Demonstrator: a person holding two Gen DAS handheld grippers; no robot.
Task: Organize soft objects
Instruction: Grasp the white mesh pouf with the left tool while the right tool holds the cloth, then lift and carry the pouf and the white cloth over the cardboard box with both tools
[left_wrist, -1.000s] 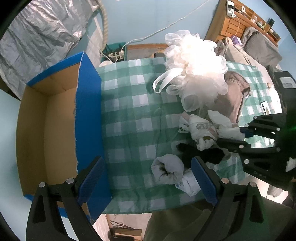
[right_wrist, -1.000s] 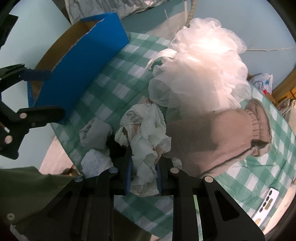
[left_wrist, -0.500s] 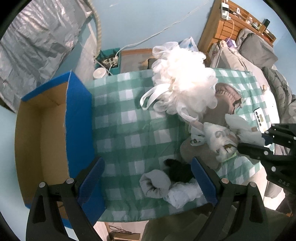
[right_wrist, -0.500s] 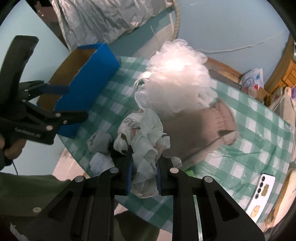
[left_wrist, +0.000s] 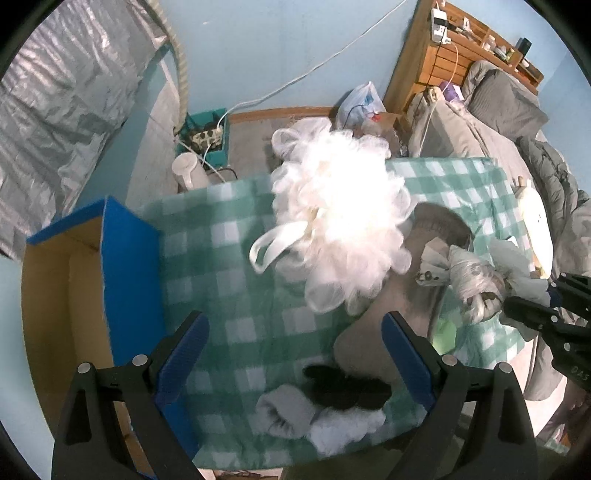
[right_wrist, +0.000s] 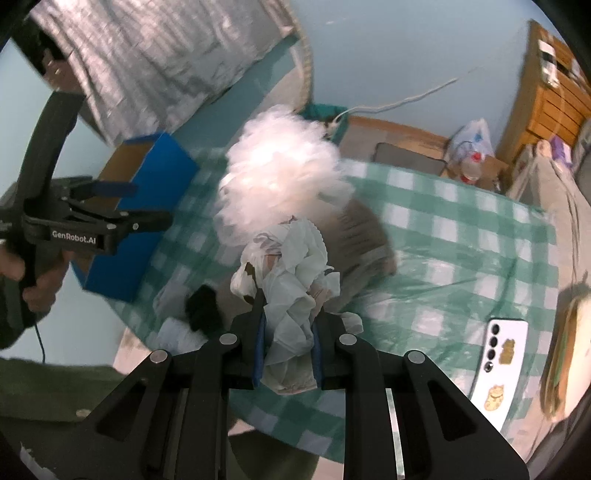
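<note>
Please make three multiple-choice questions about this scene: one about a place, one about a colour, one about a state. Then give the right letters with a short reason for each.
1. Where does the white phone lie?
A. in the box
B. on the checked cloth
C. on the floor

2. What colour is the outside of the cardboard box?
A. red
B. blue
C. yellow

3. What is the state of the right gripper?
A. open and empty
B. shut on the white crumpled cloth
C. shut on the mesh sponge

Answers:
1 B: the phone rests on the green checked cloth near its edge.
2 B: its outer walls are blue, brown inside.
3 B: the white crumpled cloth sits pinched between its fingers, while the mesh sponge lies apart on the table.
</note>
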